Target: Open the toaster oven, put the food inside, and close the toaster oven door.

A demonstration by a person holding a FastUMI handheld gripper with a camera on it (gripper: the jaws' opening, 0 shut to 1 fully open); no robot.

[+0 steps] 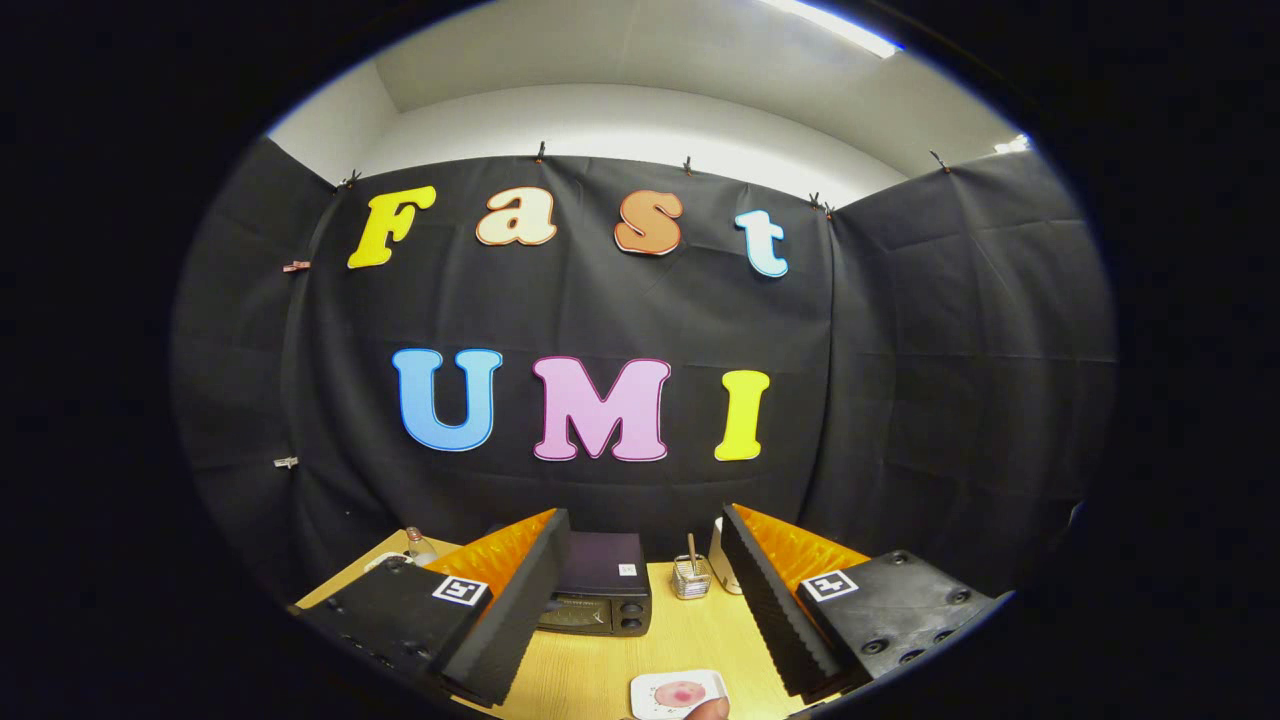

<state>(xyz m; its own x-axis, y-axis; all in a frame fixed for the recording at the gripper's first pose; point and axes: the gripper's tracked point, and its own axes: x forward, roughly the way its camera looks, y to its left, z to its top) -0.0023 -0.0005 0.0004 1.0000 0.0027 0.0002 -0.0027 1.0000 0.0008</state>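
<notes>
From where I sit, the gripper (640,600) hangs above a pale wooden table (690,640) in the lower part of the frame, its two fingers spread wide apart with nothing between them but open air. The toaster oven (598,595), a dark box with its door shut, sits in the lower centre of the frame, beyond the fingertips and just inside the left finger (510,610), which hides its left side; two knobs show on its right end. Its long axis runs across the frame, the door face turned toward me, so I judge the coming move to be a forward reach, shaded left, to whatever handle the door carries, which I cannot make out here. The food, a pink patch on a small white plate (678,693), lies at the bottom centre of the frame, below the fingers and nearer to me than the oven, with what looks like a fingertip (710,710) at its lower edge. A small wire holder (690,578) and a white container (722,565) stand right of the oven, close to the right finger (770,600), and a small bottle (418,545) stands at the table's far left corner. The task looks unstarted: door shut, food outside.
</notes>
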